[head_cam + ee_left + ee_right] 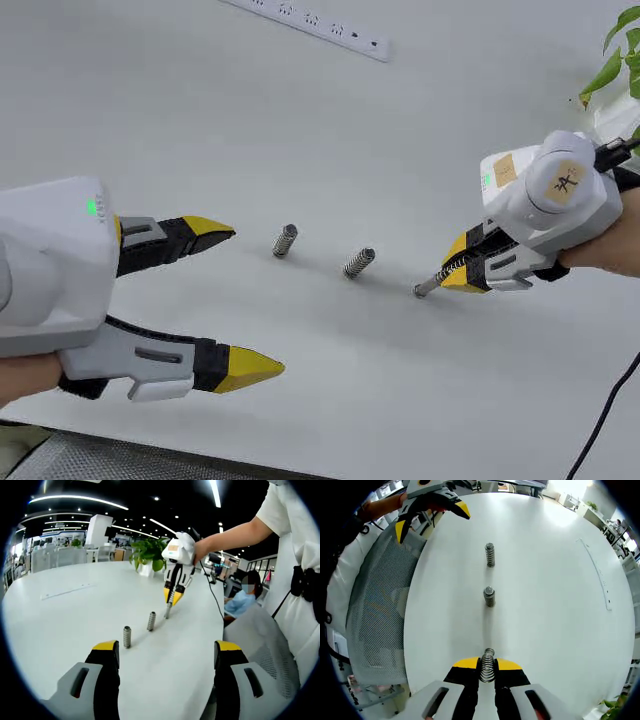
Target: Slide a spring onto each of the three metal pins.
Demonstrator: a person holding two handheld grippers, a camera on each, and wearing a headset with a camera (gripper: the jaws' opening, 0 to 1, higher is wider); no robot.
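Two metal pins stand upright on the white table, each with a spring around it: one [286, 240] [127, 636] [490, 554] on the left, one [359, 262] [151, 621] [489, 596] in the middle. My right gripper [458, 272] [487, 666] is shut on a third spring-covered pin [440, 274] [487, 662], whose lower tip touches the table. It also appears in the left gripper view as the right gripper [173, 594]. My left gripper [245, 300] [167, 652] stands open with nothing between its fingers, to the left of the pins.
A white power strip [310, 22] lies at the table's far edge. Green plant leaves [618, 50] [149, 552] stand at the far right. A black cable [605, 415] runs off the table at the right. A grey mesh chair [380, 610] sits beside the table.
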